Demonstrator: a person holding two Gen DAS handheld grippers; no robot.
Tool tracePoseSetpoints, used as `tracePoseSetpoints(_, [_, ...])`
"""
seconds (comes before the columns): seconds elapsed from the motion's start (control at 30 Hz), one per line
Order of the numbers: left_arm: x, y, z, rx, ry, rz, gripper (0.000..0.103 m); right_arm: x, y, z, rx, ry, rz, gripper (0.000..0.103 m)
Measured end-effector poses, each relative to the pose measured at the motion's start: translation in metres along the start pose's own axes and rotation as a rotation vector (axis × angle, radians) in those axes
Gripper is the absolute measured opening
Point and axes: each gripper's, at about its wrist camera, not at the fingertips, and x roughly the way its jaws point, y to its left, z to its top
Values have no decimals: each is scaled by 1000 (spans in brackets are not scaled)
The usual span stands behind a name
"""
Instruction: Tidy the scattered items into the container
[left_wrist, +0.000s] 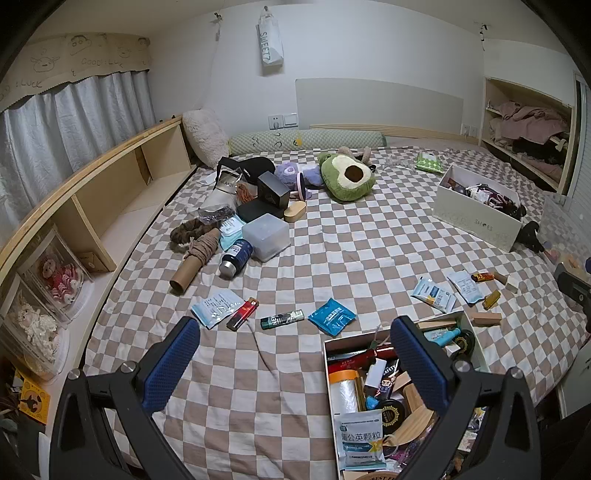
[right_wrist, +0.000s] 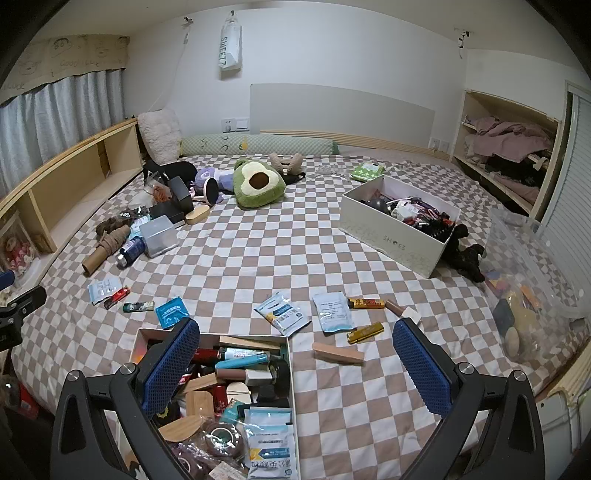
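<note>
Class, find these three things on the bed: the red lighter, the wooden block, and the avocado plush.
red lighter (left_wrist: 242, 314), left wrist view, middle of its red body.
wooden block (right_wrist: 338, 353), right wrist view, centre of its top face.
avocado plush (right_wrist: 258, 182), right wrist view, the brown pit.

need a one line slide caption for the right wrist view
Open right tool above a checkered bed, with a full white box below and lighters and sachets scattered beyond.
</note>
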Motion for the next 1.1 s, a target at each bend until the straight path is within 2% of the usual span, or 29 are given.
tracePoseSetpoints(0.53, [0,0,1,1,0,-10,103,0,-1,1,-1,-1,2,103])
tracePoseSetpoints(0.67, [-3,6,0,-12,-17,-58,103,-3,-4,2,11,-30,40,103])
tracePoseSetpoints(0.8, [-8,11,1,-5,-51,-65,103,-4,-14,6,56,-55,91,103])
tracePoseSetpoints(0.93, [-11,19,6,-11,-89,-60,103,7,-24,11,80,-8,131,103])
tracePoseSetpoints(1.1, [-4,37,17,-34,-95,-48,103,18,-41,19,123,6,101,103])
